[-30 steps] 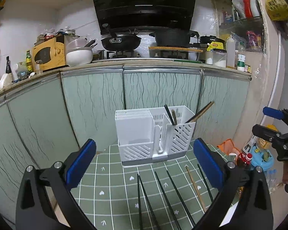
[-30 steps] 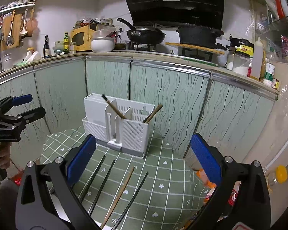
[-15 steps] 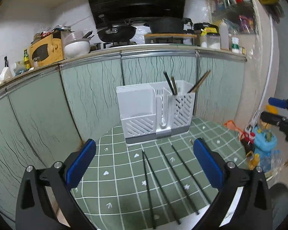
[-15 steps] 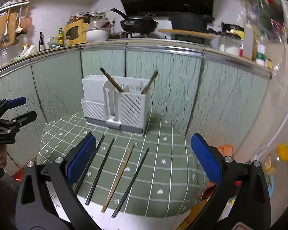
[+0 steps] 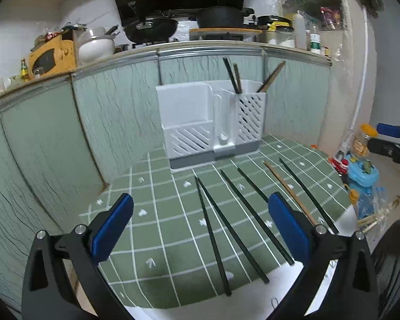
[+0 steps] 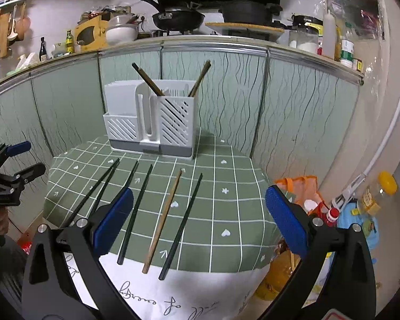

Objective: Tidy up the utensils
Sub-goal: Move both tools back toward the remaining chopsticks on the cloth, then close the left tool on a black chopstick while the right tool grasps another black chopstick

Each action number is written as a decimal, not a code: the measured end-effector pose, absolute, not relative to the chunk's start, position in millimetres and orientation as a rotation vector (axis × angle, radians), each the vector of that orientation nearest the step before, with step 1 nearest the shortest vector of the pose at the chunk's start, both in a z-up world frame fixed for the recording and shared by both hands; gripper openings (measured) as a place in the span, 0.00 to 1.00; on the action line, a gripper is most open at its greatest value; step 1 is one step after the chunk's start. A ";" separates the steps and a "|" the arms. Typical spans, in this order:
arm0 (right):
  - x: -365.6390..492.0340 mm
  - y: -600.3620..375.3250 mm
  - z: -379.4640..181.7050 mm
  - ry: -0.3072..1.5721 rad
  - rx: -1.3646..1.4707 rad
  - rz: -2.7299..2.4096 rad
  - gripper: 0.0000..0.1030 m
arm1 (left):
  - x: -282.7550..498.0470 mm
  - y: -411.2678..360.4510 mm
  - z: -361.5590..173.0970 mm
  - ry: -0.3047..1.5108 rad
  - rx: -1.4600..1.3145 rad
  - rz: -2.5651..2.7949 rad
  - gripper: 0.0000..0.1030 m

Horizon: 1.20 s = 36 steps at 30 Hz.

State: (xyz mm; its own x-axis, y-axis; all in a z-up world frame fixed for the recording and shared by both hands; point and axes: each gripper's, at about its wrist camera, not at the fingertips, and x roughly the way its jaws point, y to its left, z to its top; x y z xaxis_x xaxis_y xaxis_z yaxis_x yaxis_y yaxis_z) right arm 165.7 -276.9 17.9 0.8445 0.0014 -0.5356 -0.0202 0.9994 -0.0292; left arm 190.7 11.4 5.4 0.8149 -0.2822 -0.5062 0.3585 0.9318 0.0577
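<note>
1. Right gripper (image 6: 198, 217) hangs wide apart, empty, above the table's (image 6: 234, 186) front edge; left gripper (image 5: 200, 225) likewise.
2. Loose chopsticks (image 6: 164, 214) lie along that edge; pinch one mid-shaft, squarely.
3. Carry it to the holder (image 6: 150, 118) at the back edge; drop into its slotted right compartment.

Tabletop (image 6: 237, 213) with green grid cloth: white slotted plastic utensil caddy (image 6: 149, 122) far ahead; five dark chopsticks (image 6: 181, 226), one wooden chopstick (image 6: 162, 218) nearer the hand-held gripper (image 6: 198, 220).

Dim, flat indoor light, soft shadows, slight motion blur, strong fisheye bending with black corners
</note>
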 end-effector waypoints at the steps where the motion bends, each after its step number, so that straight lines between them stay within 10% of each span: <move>1: 165.8 -277.3 16.2 0.568 -0.034 0.012 0.92 | 188.6 12.0 2.0 0.517 0.158 -0.354 0.95; 18: 188.2 -274.0 -53.1 0.633 -0.077 0.056 0.92 | 177.1 29.5 -67.5 0.633 0.070 -0.225 0.92; 36: 196.8 -271.0 -105.2 0.704 -0.040 0.081 0.71 | 188.1 -5.3 -99.9 0.707 0.160 -0.269 0.44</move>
State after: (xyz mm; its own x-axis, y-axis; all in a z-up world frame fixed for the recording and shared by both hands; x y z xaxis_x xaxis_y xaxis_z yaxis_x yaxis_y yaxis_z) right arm 196.8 -271.0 -105.2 0.7593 0.0614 -0.6478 -0.0881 0.9961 -0.0090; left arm 188.1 -5.3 -99.9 0.7279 -0.1895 -0.6590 0.2972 0.9533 0.0542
